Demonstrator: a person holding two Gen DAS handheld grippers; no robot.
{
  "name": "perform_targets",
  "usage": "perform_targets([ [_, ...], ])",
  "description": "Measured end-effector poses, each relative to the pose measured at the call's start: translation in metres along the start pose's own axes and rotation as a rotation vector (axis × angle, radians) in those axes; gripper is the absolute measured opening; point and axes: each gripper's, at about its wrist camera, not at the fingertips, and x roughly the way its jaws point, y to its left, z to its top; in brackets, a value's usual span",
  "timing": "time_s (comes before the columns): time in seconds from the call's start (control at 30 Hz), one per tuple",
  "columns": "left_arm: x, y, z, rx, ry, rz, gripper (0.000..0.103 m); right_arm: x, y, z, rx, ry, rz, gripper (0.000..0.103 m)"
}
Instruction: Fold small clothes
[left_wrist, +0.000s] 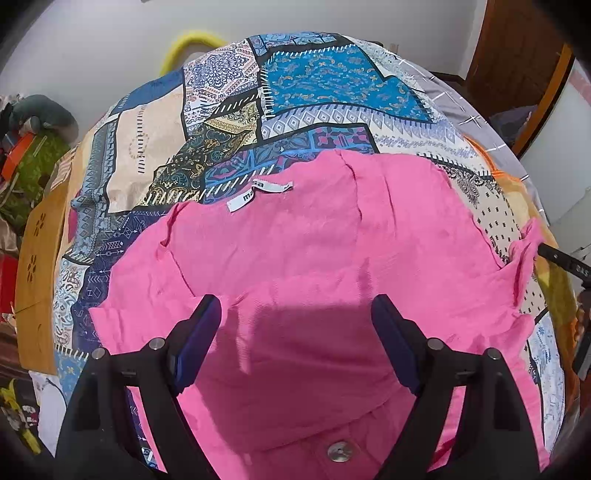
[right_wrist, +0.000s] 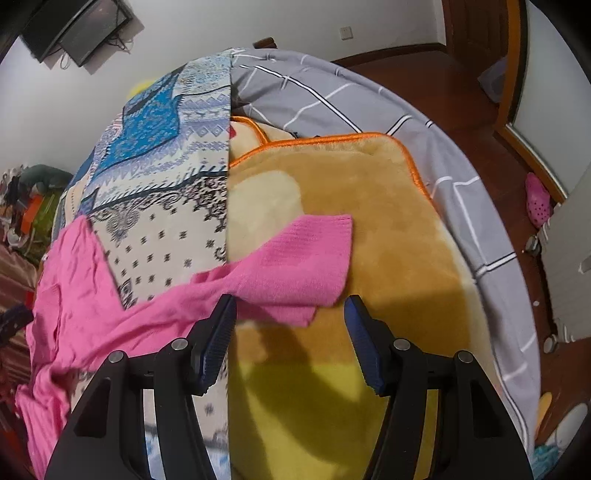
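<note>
My left gripper fingers spread, empty, above pink knit garment lying flat on patchwork-print bedspread. White neck label at 11 o'clock. My right gripper fingers spread, empty; pink ribbed sleeve cuff at 12, resting on tan plush blanket. Bare blanket toward 3.
</note>
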Motion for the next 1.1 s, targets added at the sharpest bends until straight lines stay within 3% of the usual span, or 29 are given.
perform_targets([
  [0.13, -0.001, -0.001, 0.000, 0.010, -0.005, 0.007, 0.083, 0.009, 0.000, 0.003, -0.001, -0.001, 0.013, 0.030],
  [0.27, -0.003, -0.003, 0.000, 0.015, -0.015, 0.010, 0.083, 0.012, 0.002, 0.007, -0.018, -0.007, 0.007, 0.012],
  [0.63, -0.042, 0.000, -0.001, 0.007, -0.077, 0.006, 0.083, -0.059, 0.033, 0.023, -0.098, -0.121, 0.086, 0.007],
  [1.1, -0.122, 0.038, -0.017, -0.041, -0.201, 0.003, 0.086, -0.159, 0.157, 0.044, -0.307, -0.298, 0.235, 0.007],
])
